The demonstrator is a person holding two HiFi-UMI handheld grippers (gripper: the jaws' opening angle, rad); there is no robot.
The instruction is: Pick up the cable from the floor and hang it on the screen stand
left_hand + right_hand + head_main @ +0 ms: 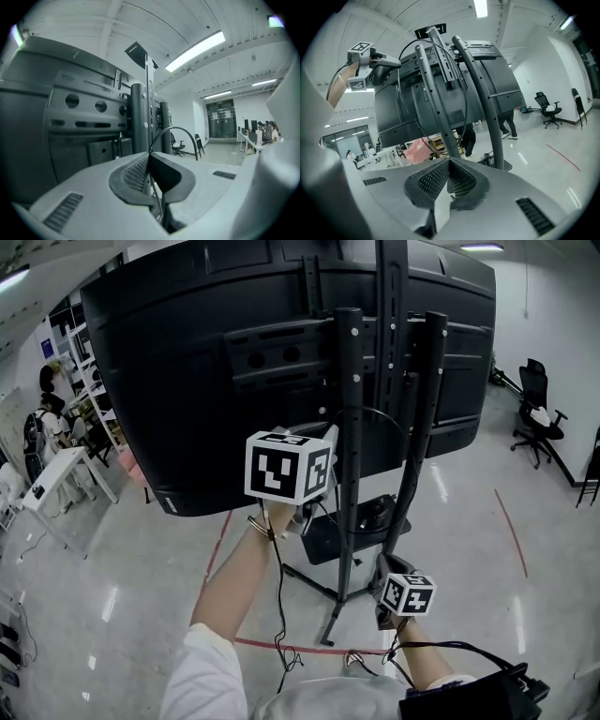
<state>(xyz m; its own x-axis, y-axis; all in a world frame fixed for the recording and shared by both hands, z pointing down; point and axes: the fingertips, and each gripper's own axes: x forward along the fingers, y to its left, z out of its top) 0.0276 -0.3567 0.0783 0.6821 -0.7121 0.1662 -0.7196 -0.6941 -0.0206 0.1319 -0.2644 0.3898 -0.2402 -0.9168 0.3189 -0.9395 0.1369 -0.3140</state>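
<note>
Seen from the head, the back of a black screen [187,381] fills the top of the view. It is mounted on a stand [349,427] with two black poles. The left gripper [149,157] is raised at the centre, just beside one pole. Its jaws are pressed together on a thin black cable [174,128]. The cable arches up from the pads toward 1 o'clock, then drops again beside the poles. The right gripper [449,161] sits low at 5 o'clock, facing the stand, its jaws closed with nothing between them.
</note>
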